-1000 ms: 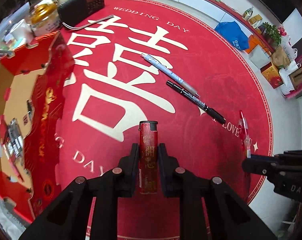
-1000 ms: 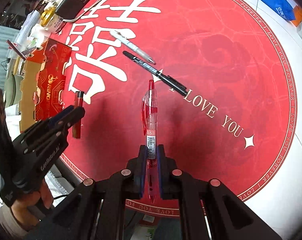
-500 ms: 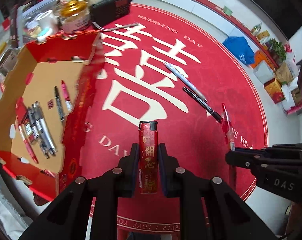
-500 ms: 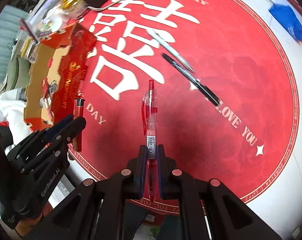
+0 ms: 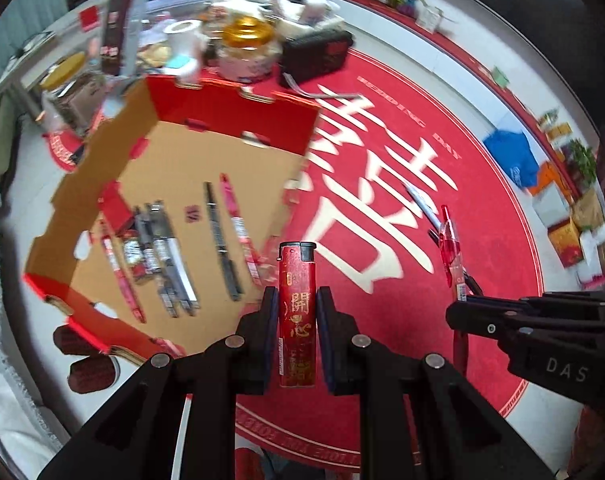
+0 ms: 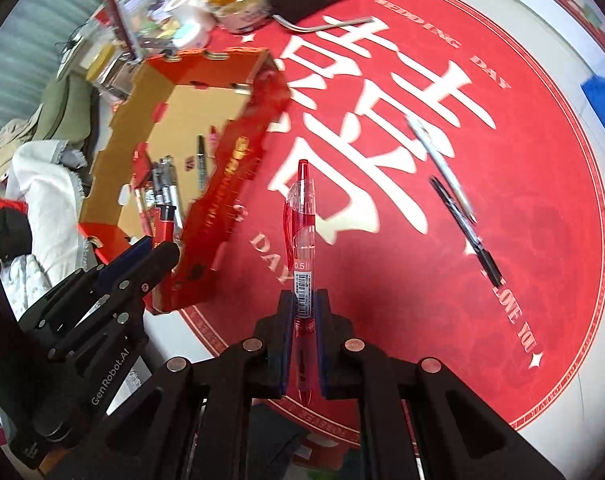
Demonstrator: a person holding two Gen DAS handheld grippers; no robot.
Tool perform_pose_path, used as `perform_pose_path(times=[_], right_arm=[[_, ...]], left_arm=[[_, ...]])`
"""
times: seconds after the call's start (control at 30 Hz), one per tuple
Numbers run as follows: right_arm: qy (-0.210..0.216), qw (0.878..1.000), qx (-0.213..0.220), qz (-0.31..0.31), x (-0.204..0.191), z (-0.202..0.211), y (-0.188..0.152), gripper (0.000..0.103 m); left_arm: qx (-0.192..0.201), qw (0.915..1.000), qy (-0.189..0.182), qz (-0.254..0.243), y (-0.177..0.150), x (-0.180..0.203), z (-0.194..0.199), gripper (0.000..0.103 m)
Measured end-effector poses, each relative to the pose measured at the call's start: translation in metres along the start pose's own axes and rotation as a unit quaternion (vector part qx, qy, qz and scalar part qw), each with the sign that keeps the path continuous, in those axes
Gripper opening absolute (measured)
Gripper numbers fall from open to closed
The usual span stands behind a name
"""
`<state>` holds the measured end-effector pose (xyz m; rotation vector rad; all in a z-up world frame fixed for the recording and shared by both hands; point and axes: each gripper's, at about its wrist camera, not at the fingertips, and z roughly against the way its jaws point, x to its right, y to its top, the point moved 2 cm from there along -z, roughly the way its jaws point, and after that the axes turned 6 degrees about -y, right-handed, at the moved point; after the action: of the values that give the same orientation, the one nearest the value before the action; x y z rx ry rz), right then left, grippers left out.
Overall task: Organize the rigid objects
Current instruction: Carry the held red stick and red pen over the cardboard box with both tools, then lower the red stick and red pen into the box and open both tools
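Left gripper (image 5: 296,312) clamps lighter (image 5: 297,312) near box (image 5: 230,114), apparently for dropping in | right gripper (image 6: 302,312) pinches red pen (image 6: 301,248), waiting alongside.

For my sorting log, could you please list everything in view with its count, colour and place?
lighter: 1, red, clamped in left gripper
gel pen: 1, red and clear, clamped in right gripper
box: 1, red outside, brown inside, left of mat, holding several pens
silver pen: 1, on mat
black pen: 1, on mat beside it
mat: 1, red, round
clutter: many, mixed, behind box
left gripper: 1, black
right gripper: 1, black
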<state>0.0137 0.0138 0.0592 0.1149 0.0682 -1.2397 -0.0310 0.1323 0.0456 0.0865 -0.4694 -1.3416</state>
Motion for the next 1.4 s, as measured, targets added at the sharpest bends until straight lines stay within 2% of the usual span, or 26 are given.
perform_pose_path(times=[0.23, 0.5, 0.83, 1.4], right_arm=[[0.004, 0.999, 0.011, 0.046, -0.045, 0.003, 0.015, 0.011], [0.025, 0.995, 0.024, 0.098, -0.107, 0.001, 0.038, 0.011], [0.044, 0.989, 0.031, 0.138, -0.160, -0.007, 0.056, 0.011], [0.027, 0.991, 0.028, 0.129, -0.155, -0.020, 0.071, 0.011]], left_arm=[[0.014, 0.9983, 0.037, 0.044, 0.002, -0.047, 0.013, 0.020], [0.021, 0.9911, 0.087, 0.099, 0.007, -0.101, 0.019, 0.020], [0.030, 0.9838, 0.112, 0.136, 0.013, -0.137, 0.020, 0.020], [0.011, 0.9859, 0.110, 0.126, 0.018, -0.140, 0.004, 0.020]])
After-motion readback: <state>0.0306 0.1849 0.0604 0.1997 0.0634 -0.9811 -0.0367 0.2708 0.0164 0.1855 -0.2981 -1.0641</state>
